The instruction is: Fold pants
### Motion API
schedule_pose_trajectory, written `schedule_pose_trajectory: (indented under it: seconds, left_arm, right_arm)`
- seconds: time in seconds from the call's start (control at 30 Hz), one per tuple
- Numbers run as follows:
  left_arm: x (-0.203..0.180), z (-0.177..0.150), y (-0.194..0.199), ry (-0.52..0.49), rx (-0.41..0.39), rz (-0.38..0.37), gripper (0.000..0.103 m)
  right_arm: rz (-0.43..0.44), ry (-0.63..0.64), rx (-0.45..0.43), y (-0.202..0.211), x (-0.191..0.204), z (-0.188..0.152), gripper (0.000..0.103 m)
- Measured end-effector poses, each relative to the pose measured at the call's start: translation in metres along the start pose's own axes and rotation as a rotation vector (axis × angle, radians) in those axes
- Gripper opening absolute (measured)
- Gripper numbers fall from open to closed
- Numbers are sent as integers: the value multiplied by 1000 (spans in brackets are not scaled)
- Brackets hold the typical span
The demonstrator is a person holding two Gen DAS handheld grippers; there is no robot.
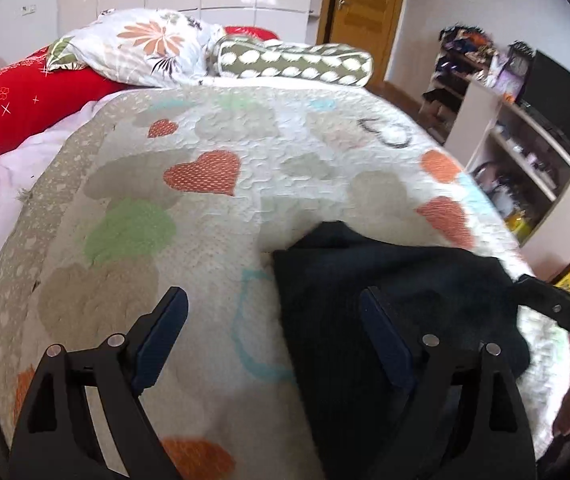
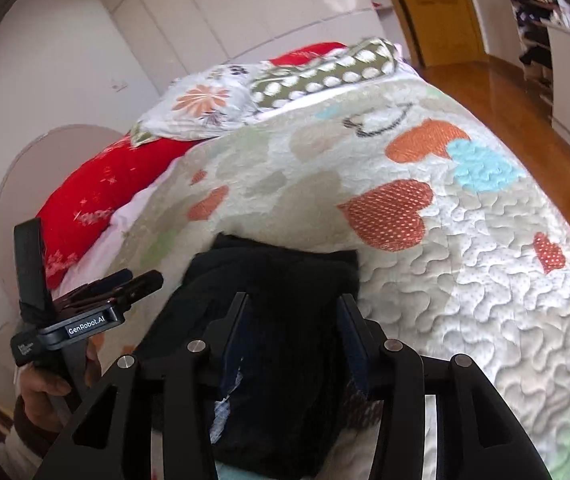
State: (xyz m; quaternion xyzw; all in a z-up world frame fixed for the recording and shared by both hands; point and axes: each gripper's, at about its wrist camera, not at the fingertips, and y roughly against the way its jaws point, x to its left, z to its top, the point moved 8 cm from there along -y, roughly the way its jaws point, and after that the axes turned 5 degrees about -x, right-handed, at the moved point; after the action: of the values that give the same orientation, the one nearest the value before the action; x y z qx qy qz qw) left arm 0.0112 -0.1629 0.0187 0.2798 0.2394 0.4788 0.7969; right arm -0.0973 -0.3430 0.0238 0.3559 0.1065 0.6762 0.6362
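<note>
The left gripper point(image 1: 273, 312) had its fingers spread wide, pinching nothing; the quilt lay under one pad and the edge of the black pants point(image 1: 385, 280) under the other. The right gripper point(image 2: 293, 312) had its fingers partly apart above the pants point(image 2: 277, 280), the pads not pressing on the cloth. The pants lay folded into a compact dark bundle on the heart-patterned quilt point(image 1: 205, 128), near the bed's near edge. Beyond sat a floral pillow point(image 1: 145, 44), a spotted bolster point(image 1: 293, 62) and a red blanket point(image 1: 25, 100). A hand point(image 2: 45, 392) held the left gripper's handle.
</note>
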Motion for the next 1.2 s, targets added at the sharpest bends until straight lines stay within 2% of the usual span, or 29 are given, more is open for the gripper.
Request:
schedule_pose_trajectory:
  seconds: [0.17, 0.3, 0.4, 0.5, 0.57, 0.7, 0.97, 1.2]
  left_arm:
    - [-30, -21, 19, -45, 4, -59, 89]
    - [-49, -45, 11, -102, 49, -58, 89]
    - [-51, -57, 4, -90, 52, -56, 92]
    - [-46, -60, -3, -46, 55, -56, 100]
    - [-45, -60, -3, -22, 67, -68, 100]
    - [-44, -59, 5, -44, 63, -55, 99]
    - [-37, -46, 21, -48, 28, -27, 99]
    - [-41, -43, 25, -44, 16, -37, 99]
  right_arm:
    - [6, 80, 56, 0, 23, -21, 42]
    - [-26, 72, 107, -9, 14, -44, 40]
    - [-59, 72, 117, -14, 4, -58, 37]
    - [-56, 53, 112, -14, -2, -59, 37]
    - [-51, 48, 111, -14, -2, -57, 37]
    - [-45, 42, 99, -6, 1, -52, 40]
    - [-32, -4, 62, 9, 0, -38, 44]
    - [-28, 43, 81, 4, 12, -42, 44]
